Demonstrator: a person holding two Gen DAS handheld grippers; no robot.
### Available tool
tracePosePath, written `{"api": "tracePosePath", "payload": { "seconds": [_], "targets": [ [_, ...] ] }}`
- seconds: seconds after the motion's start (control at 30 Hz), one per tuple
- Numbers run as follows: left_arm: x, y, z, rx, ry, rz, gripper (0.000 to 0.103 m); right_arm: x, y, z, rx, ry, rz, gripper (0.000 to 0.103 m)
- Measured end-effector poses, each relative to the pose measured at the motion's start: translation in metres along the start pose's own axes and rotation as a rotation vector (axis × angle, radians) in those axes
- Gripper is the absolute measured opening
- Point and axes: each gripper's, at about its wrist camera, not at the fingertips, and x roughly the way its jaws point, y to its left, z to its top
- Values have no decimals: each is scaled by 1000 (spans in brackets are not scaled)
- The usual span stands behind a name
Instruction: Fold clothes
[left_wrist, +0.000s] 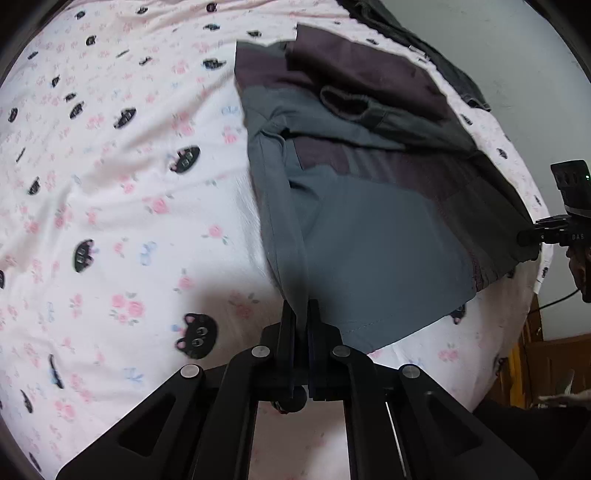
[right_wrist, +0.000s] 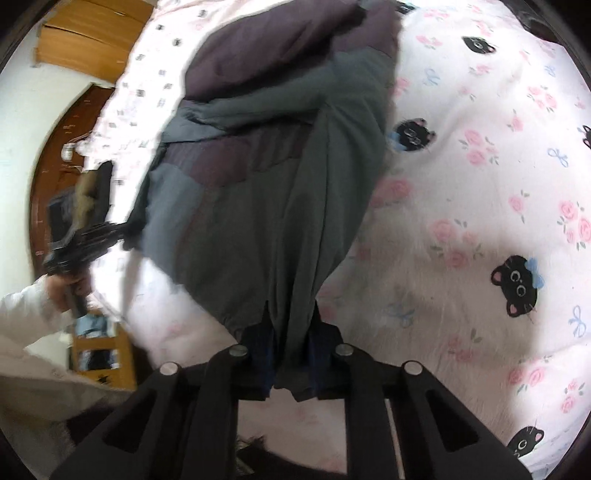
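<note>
Garment of soft grey and dull purple colour-block fabric (left_wrist: 369, 229), lying spread across a bed with part of it lifted at two edges; one sleeve with a dark ribbed cuff (left_wrist: 345, 101) is folded over its upper part. Bedsheet, pale pink cotton printed with roses, blue bows and black cat faces (left_wrist: 122, 206), under the garment and rumpled in places. Left gripper, black two-finger tool with silver pivot bolts (left_wrist: 301, 321): jaws drawn narrow, pinching a gathered grey fold of the garment that rises from the bed into the fingers. Right gripper, same make (right_wrist: 291, 343): jaws close together, clamped on a bunched grey-green edge of the garment, the cloth hanging out below the fingers. Each tool shows in the other's view at the garment's far edge, the right one at the right side (left_wrist: 546, 232), the left one blurred at the left side (right_wrist: 88, 236), a hand (right_wrist: 64, 286) with a white sleeve gripping its handle. Dark clothing pile (left_wrist: 436, 48) at the far edge of the bed by a white wall. Wooden furniture (right_wrist: 88, 33) beyond the bed
</note>
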Motion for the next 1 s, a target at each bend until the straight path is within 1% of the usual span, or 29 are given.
{"api": "tracePosePath", "payload": {
  "seconds": [0.07, 0.17, 0.3, 0.4, 0.43, 0.5, 0.57, 0.63, 0.77, 0.93, 1.0],
  "targets": [
    [-11, 1, 0, 3, -8, -7, 3, -6, 4, 0, -7, 5, 29, 13],
    [-33, 4, 3, -21, -42, -27, 3, -18, 7, 1, -3, -3, 67, 12],
    [-64, 11, 27, -50, -124, -32, 3, -43, 7, 15, 25, -75, 127, 11],
    [-72, 13, 49, -64, -174, -27, 3, -61, 6, 34, 31, -133, 156, 10],
    [-74, 13, 57, -67, -187, -25, 3, -65, 7, 41, 25, -144, 158, 10],
    [-71, 12, 67, -48, -191, -15, 3, -67, 8, 53, 7, -146, 140, 10],
    [-69, 12, 73, -44, -196, -11, 3, -67, 7, 59, -9, -136, 123, 10],
    [-67, 12, 77, -53, -203, -10, 3, -69, 4, 64, -9, -138, 127, 10],
    [-66, 13, 90, -69, -233, -3, 3, -77, 2, 75, -12, -175, 131, 10],
    [-66, 19, 110, -70, -265, 7, 3, -89, -2, 103, -24, -215, 121, 9],
    [-62, 23, 123, -84, -265, 2, 3, -92, -4, 116, -27, -228, 116, 9]
  ]
}}
